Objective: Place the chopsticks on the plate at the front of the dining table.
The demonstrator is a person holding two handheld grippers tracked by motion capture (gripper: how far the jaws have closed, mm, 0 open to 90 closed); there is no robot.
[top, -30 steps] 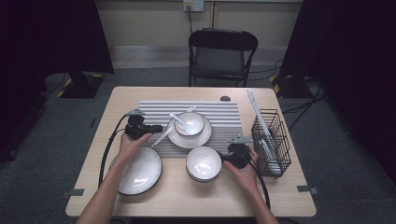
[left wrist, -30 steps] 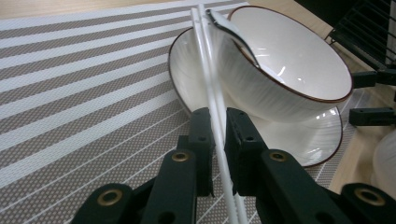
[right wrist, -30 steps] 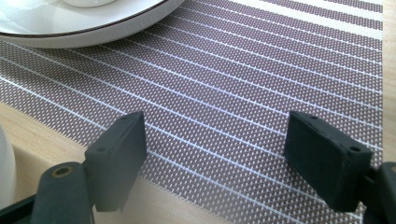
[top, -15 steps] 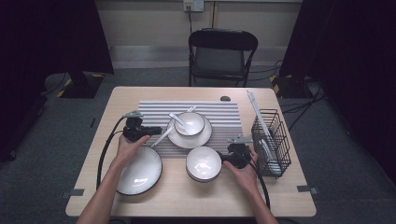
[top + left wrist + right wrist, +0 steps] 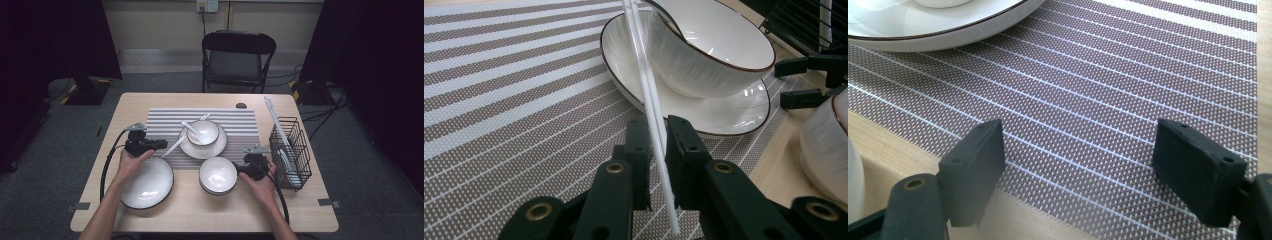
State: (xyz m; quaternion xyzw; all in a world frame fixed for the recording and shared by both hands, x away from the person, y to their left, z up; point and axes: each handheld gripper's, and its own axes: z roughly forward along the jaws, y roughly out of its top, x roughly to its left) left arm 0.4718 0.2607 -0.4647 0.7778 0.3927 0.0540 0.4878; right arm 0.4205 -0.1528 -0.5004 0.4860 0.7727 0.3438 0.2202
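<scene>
High view looks down from above; 2 low, close gripper views share the striped mat.

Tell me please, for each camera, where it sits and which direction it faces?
High view: above the person's side, facing forward and down on the table; forearms, both hands.
Left gripper view: on the left gripper, facing the chopsticks between its jaws and the bowl.
Right gripper view: on the right gripper, jaws apart, facing the striped mat.
Shared: both gripper views show the mat.
</scene>
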